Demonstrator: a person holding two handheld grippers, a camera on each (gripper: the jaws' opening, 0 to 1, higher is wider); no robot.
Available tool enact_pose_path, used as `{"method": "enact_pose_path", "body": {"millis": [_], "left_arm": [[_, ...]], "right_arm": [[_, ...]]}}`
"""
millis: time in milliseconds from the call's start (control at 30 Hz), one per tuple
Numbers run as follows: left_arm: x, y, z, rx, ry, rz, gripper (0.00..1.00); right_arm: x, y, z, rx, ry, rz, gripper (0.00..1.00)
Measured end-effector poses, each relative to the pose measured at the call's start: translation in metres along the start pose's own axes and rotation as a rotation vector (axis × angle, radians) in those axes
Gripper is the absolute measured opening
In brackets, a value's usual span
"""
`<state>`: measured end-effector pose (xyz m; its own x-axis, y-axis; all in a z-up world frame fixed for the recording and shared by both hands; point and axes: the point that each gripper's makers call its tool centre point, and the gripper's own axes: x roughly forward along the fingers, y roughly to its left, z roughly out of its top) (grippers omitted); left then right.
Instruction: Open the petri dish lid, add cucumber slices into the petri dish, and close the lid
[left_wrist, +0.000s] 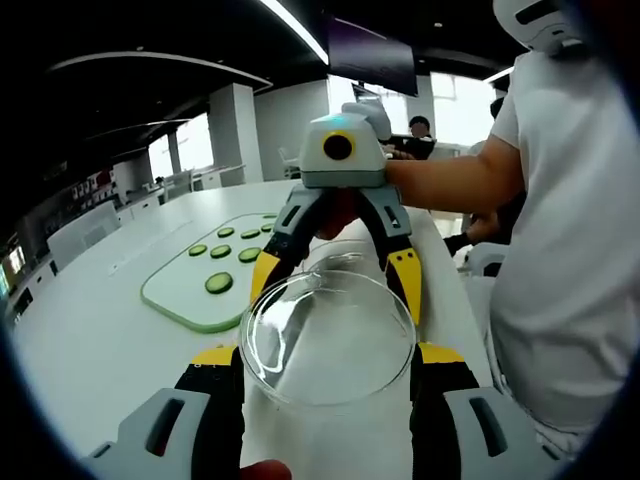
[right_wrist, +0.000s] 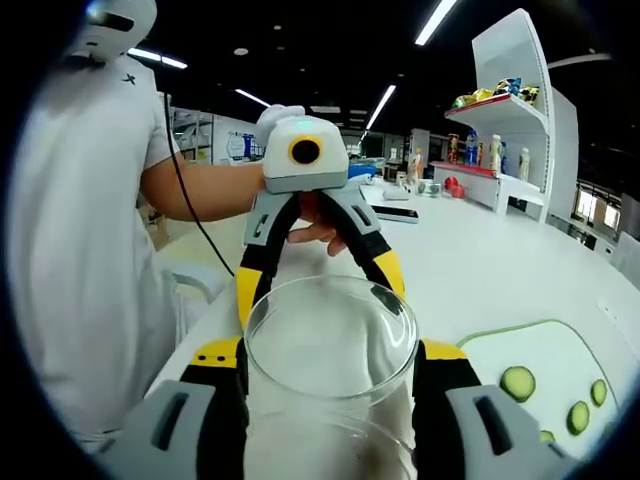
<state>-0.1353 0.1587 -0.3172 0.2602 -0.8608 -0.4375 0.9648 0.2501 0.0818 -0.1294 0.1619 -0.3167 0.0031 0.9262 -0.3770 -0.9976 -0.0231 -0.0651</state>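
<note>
Glass petri dish (left_wrist: 328, 338) sits between both our grippers, left gripper (left_wrist: 330, 375) and right gripper (right_wrist: 330, 375) each clamped on it from opposite sides; cucumber slices (left_wrist: 219, 283) wait on green board (left_wrist: 175, 300) nearby.

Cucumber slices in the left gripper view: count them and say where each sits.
7 cucumber slices, all on the pale green board: one nearest, three mid-row, three behind. The right gripper may hide more.

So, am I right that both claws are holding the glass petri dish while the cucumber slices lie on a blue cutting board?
Not quite: the cutting board is pale green, as the left gripper view shows. The cucumber slices lie on it, and both claws do hold the petri dish.
</note>
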Motion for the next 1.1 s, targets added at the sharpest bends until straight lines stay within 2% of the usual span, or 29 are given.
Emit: {"method": "enact_pose_path", "body": {"millis": [633,1100], "left_arm": [[-0.001,-0.004,-0.007,0.005,0.03,0.016,0.65],[-0.003,-0.002,-0.016,-0.029,0.046,0.0,0.66]], "right_arm": [[0.012,0.001,-0.006,-0.021,0.064,0.01,0.65],[0.016,0.003,-0.013,0.015,0.111,0.03,0.65]]}}
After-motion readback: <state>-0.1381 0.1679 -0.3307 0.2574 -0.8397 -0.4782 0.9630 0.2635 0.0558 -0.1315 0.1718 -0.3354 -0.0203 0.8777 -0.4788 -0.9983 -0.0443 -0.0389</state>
